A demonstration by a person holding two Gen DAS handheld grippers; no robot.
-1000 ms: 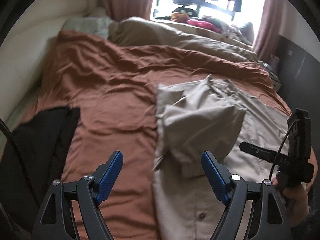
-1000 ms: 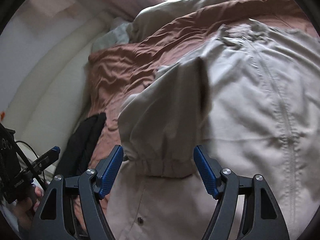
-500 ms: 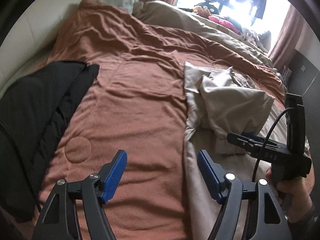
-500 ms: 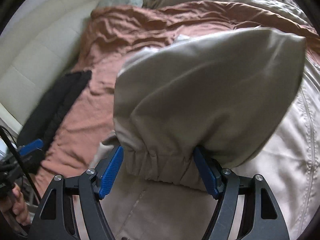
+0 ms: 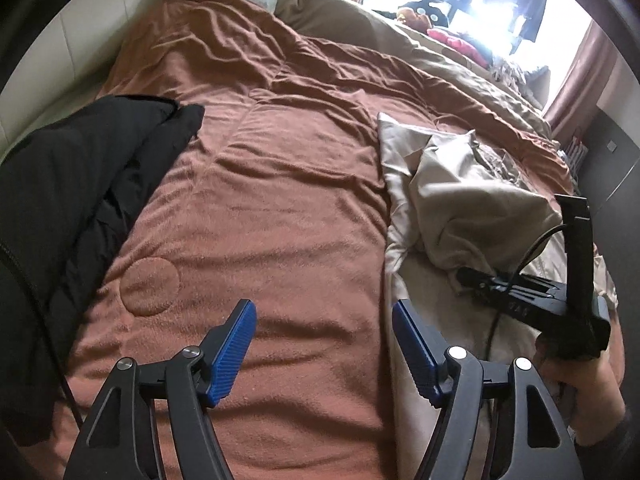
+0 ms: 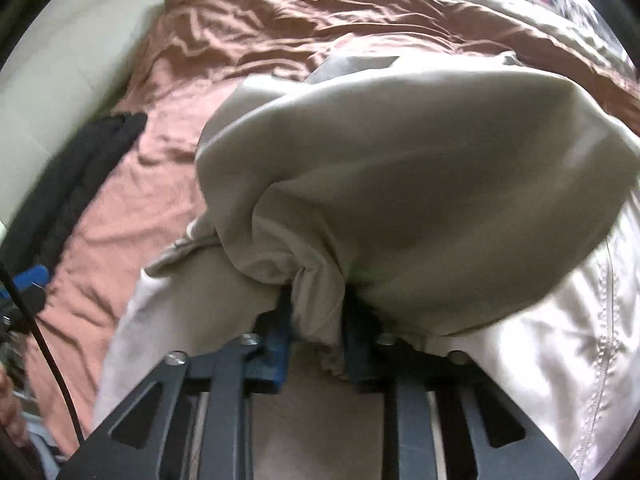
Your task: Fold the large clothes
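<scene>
Now, in the left view, the left claw (image 5: 322, 344) is wide open over the brown blanket (image 5: 260, 200), holding nothing. The jacket (image 5: 452, 200) lies just beside it. In the right view, the right claw (image 6: 316, 320) is closing on the bunched cuff (image 6: 316, 300). The thin cloth may slip out if tugged.

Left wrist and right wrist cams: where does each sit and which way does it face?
Left wrist: on the left gripper, angled down along its open, empty fingers over the rust-brown bedspread; the right gripper and the hand holding it show at right.
Right wrist: on the right gripper, angled down, its jaws closing on the gathered cuff of the beige jacket; the left gripper's blue pad shows at left.
Shared: bedspread, jacket, black garment.
</scene>
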